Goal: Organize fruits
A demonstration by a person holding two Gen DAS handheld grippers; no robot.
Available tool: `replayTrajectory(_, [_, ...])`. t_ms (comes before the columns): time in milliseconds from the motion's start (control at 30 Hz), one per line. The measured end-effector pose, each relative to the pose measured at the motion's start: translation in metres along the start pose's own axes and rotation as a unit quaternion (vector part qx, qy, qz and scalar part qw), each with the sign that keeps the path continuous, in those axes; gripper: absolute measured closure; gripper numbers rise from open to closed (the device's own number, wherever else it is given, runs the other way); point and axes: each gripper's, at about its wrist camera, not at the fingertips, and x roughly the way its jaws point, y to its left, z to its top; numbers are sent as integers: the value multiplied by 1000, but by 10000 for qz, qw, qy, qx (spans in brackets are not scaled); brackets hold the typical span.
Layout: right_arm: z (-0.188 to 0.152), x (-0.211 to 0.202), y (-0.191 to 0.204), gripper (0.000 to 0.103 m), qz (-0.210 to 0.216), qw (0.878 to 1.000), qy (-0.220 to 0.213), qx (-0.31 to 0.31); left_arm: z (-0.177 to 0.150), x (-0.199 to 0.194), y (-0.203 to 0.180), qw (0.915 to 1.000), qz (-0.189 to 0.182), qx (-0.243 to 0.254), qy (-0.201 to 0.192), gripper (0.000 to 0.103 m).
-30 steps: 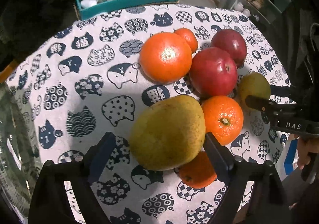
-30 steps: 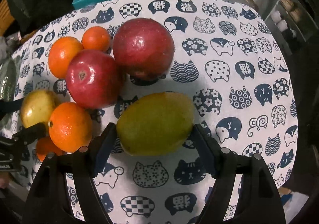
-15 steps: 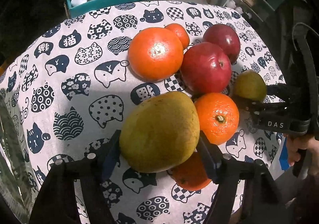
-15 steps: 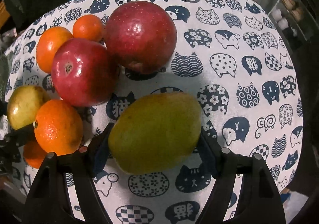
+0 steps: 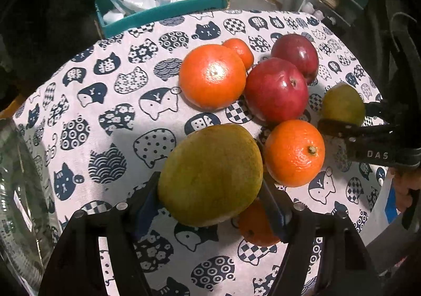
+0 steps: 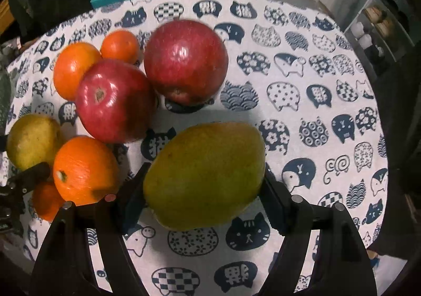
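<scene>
Mangoes: I have one in each gripper, both at the near edge of the fruit cluster
Left gripper [image 5: 210,202]: my fingers pinch the left mango [image 5: 210,175]
Right gripper [image 6: 204,193]: clamped on the right mango [image 6: 205,175]
Apples [image 6: 115,101]: two red, far of the mangoes
Cloth [image 5: 110,111]: cat print

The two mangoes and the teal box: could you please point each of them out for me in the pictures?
Left gripper's mango [image 5: 210,175]: left wrist view, middle of its skin.
Right gripper's mango [image 6: 205,175]: right wrist view, middle of its skin.
Teal box [image 5: 163,14]: left wrist view, its front wall.
</scene>
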Motion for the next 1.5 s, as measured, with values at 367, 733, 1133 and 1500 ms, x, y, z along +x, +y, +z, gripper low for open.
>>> replayTrajectory(367, [4, -50, 14, 26, 15, 9976, -685, -138, 1, -35, 9, 9983, 142, -228, -517, 30])
replayTrajectory(733, [16, -96, 26, 26, 142, 9896, -1394, -333, 2, -86, 11, 9917, 386, -329, -1178, 30])
replayTrajectory(1133, [23, -150, 48, 26, 456, 9764, -2049, -515, -4, -140, 18, 9836, 364, -467, -1707, 30])
replayTrajectory(1500, [28, -186, 71, 26, 680, 9644, -2454, -714, -15, -181, 35, 9747, 406, -701, -2085, 30])
